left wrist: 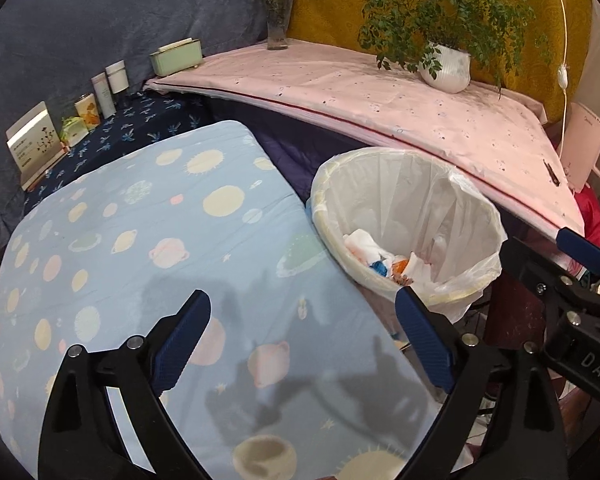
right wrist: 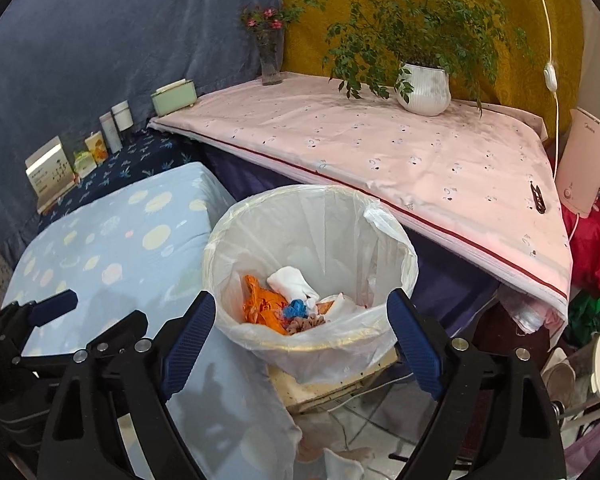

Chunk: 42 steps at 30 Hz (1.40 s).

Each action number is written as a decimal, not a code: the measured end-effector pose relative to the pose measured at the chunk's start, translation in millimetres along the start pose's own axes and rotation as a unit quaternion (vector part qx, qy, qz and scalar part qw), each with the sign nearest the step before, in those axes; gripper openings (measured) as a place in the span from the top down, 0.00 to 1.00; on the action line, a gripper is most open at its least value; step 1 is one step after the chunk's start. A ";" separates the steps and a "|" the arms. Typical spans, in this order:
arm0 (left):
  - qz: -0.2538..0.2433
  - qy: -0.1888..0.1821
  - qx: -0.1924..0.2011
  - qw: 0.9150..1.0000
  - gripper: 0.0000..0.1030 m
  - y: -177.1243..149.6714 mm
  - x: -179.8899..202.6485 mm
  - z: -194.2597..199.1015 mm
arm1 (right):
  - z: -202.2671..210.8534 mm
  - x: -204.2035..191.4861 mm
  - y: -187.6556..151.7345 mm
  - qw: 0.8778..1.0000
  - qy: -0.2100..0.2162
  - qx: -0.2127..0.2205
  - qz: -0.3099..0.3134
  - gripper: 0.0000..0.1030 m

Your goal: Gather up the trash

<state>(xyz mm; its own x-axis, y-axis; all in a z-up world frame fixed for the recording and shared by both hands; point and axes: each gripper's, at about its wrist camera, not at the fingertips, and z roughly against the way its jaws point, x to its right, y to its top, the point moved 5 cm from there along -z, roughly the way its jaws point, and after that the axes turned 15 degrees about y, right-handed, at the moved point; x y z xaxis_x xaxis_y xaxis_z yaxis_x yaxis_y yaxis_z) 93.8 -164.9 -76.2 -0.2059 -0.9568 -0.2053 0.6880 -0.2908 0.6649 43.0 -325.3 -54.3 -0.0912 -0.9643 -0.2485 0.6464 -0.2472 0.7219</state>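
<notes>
My left gripper (left wrist: 302, 320): jaws wide, nothing between them, low in frame over the planet-print sheet (left wrist: 140, 240). My right gripper (right wrist: 300, 328): jaws wide, empty, framing the trash bin (right wrist: 260, 344) at centre. Bin: white liner, holding orange wrapper (right wrist: 260, 308), white tissue (right wrist: 290, 280), blue scrap (right wrist: 296, 309). Upper right: pink cloth (right wrist: 380, 148), potted plant (right wrist: 423, 88).

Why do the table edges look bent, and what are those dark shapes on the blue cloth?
Left wrist view: fisheye lens bows the pink table edge, corners go black; the dark shapes on the blue cloth are gripper shadows. Right wrist view: same bending, a fainter shadow, picture sharp, bin liner slightly glossy.
</notes>
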 end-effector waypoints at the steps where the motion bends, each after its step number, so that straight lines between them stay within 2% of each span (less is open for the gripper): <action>1: -0.001 0.004 -0.001 1.000 0.13 -2.2 -1.3 1.3 | 1.6 -1.1 -2.7 1.000 0.001 -0.003 -0.001 0.18; 7: 0.001 0.019 -0.007 1.000 0.10 -15.0 -8.2 8.9 | 7.7 -1.8 -15.8 1.000 0.007 -0.020 -0.013 0.18; 10: 0.006 0.025 -0.010 1.000 0.10 -21.4 -13.0 11.4 | 15.2 -0.8 -18.4 1.000 0.006 -0.015 -0.014 0.18; 13: 0.018 0.024 -0.018 0.999 0.09 -26.6 -18.8 12.1 | 22.9 -0.5 -18.2 1.000 -0.003 -0.007 -0.007 0.07; 20: 0.035 0.026 -0.023 0.999 0.09 -32.6 -27.4 16.8 | 31.7 -4.5 -25.7 0.999 -0.025 -0.018 0.014 0.07; 42: 0.034 0.018 -0.041 0.998 0.08 -37.9 -27.2 20.3 | 29.3 -15.3 -37.1 0.998 -0.041 -0.048 0.028 0.07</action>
<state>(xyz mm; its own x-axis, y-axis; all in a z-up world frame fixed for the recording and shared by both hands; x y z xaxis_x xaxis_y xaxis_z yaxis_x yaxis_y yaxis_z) 59.2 -127.9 -81.3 -0.1331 -0.9731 -0.1882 0.7543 -0.2226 0.6177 -1.8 -304.1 -58.3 -0.1120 -0.9819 -0.1525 0.7213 -0.1859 0.6672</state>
